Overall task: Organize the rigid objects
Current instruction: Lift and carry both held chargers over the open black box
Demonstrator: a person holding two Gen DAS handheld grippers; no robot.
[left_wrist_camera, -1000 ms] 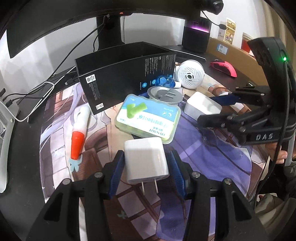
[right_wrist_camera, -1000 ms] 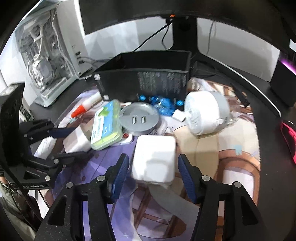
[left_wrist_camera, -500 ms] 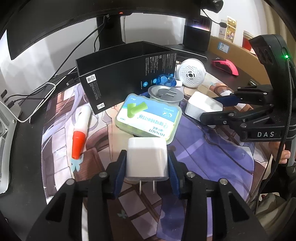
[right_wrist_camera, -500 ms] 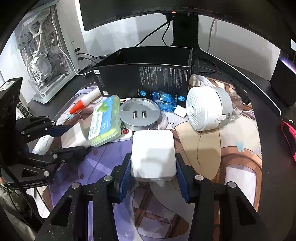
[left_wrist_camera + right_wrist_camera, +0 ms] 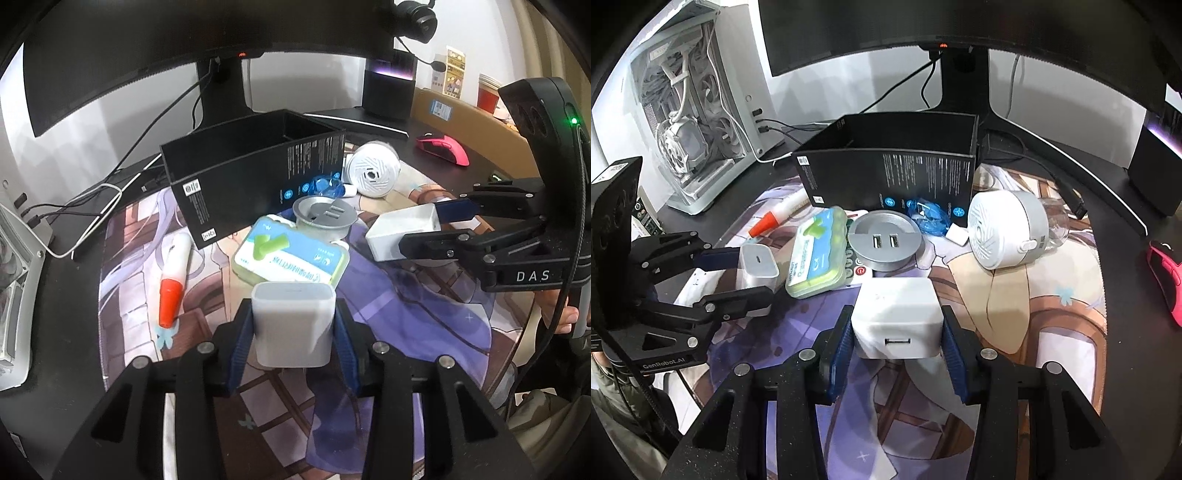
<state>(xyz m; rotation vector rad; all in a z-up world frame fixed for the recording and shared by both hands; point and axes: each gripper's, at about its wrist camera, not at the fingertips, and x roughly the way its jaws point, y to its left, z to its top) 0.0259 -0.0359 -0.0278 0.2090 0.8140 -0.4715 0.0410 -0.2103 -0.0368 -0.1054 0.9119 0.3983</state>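
Note:
My left gripper (image 5: pixel 293 345) is shut on a small white wall charger (image 5: pixel 293 325) and holds it lifted above the desk mat; it also shows in the right wrist view (image 5: pixel 759 267). My right gripper (image 5: pixel 897 345) is shut on a larger white USB charger cube (image 5: pixel 897 319), also lifted; in the left wrist view this cube (image 5: pixel 400 230) is at the right. An open black box (image 5: pixel 251 173) stands behind the clutter, also in the right wrist view (image 5: pixel 890 166).
On the mat lie a green earplug case (image 5: pixel 291 254), a round grey USB hub (image 5: pixel 884 242), a white round device (image 5: pixel 1004 229), a blue wrapper (image 5: pixel 927 216) and an orange-capped tube (image 5: pixel 173 277). A pink mouse (image 5: pixel 1165 280) lies right. A monitor stand (image 5: pixel 964 81) and PC case (image 5: pixel 698 122) are behind.
Both grippers have closed on their chargers and lifted and tilted them off the mat. The left charger's prongs are now hidden.

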